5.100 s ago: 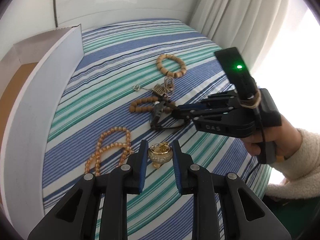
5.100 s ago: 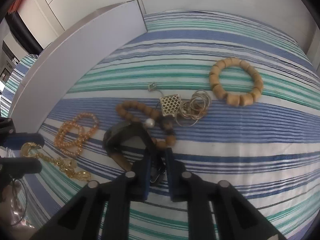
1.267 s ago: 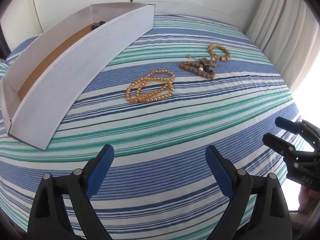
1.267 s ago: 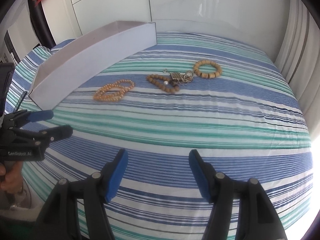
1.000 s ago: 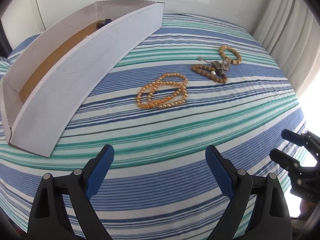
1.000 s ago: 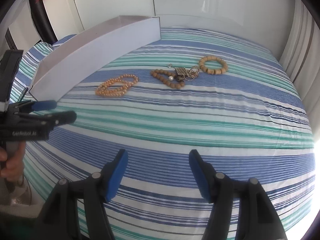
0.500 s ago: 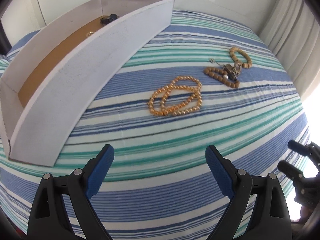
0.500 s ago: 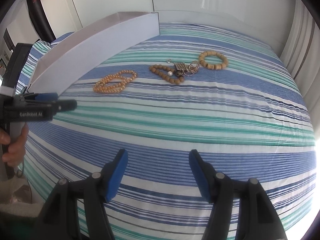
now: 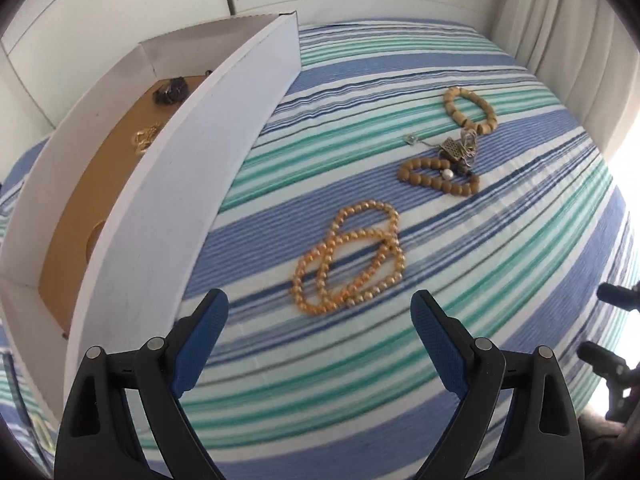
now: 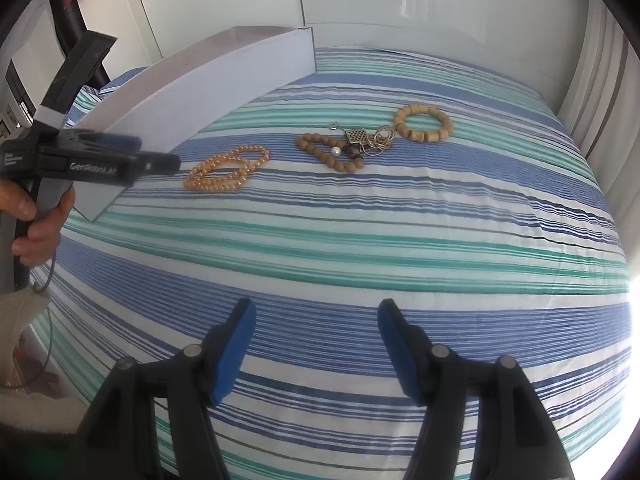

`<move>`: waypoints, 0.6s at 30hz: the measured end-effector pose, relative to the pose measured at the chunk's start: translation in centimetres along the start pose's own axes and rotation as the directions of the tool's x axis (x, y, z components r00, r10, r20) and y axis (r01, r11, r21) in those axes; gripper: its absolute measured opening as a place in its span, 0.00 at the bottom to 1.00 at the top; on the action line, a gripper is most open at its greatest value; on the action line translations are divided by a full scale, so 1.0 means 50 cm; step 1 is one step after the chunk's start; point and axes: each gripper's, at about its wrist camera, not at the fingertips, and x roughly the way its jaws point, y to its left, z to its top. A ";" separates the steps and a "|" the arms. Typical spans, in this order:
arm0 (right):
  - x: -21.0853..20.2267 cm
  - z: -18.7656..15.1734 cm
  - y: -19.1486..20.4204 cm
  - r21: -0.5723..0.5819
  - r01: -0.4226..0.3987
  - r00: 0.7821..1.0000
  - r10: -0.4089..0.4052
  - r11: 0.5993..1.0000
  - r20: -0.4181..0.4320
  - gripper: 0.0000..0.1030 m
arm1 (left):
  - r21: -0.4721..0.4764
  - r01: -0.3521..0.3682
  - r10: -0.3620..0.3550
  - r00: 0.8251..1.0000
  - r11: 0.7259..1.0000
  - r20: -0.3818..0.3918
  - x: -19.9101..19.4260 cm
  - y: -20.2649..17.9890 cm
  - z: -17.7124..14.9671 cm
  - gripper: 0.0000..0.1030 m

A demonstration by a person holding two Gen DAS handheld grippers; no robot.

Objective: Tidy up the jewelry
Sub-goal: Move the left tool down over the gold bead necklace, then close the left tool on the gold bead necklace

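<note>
An orange bead necklace (image 9: pixel 350 258) lies coiled on the striped cloth just ahead of my open, empty left gripper (image 9: pixel 320 332). Farther right lie a brown bead bracelet (image 9: pixel 438 177), a tangled metal chain with a square pendant (image 9: pixel 460 148) and a tan wooden bracelet (image 9: pixel 470 110). The right wrist view shows the same necklace (image 10: pixel 226 168), brown bracelet (image 10: pixel 330 152), chain (image 10: pixel 368 138) and wooden bracelet (image 10: pixel 423 123). My right gripper (image 10: pixel 316 340) is open and empty, far back from them. The left gripper (image 10: pixel 160 160) also shows there, beside the necklace.
A long white box (image 9: pixel 168 184) with a brown floor stands at the left; a gold piece (image 9: pixel 144 138) and a dark piece (image 9: pixel 172 90) lie inside. The right gripper's tips (image 9: pixel 616 320) show at the right edge. Curtains (image 9: pixel 568 40) hang at the far right.
My left gripper has moved forward and down toward the orange necklace, which is now larger and close ahead. Both grippers stay open. The right gripper has barely moved.
</note>
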 end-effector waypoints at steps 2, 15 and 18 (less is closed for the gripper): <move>0.001 0.000 -0.003 0.006 0.000 1.000 0.000 1.000 -0.001 0.63 | -0.015 0.032 -0.032 0.999 0.999 -0.012 0.025 0.013 0.013 0.89; 0.008 -0.001 -0.006 0.013 0.000 1.000 0.001 1.000 -0.021 0.63 | 0.007 0.110 -0.110 0.994 0.994 -0.023 0.145 0.020 0.044 0.60; 0.009 0.000 -0.001 0.005 0.000 1.000 0.000 1.000 -0.022 0.63 | 0.020 0.141 -0.141 0.990 0.990 -0.006 0.145 0.017 0.046 0.37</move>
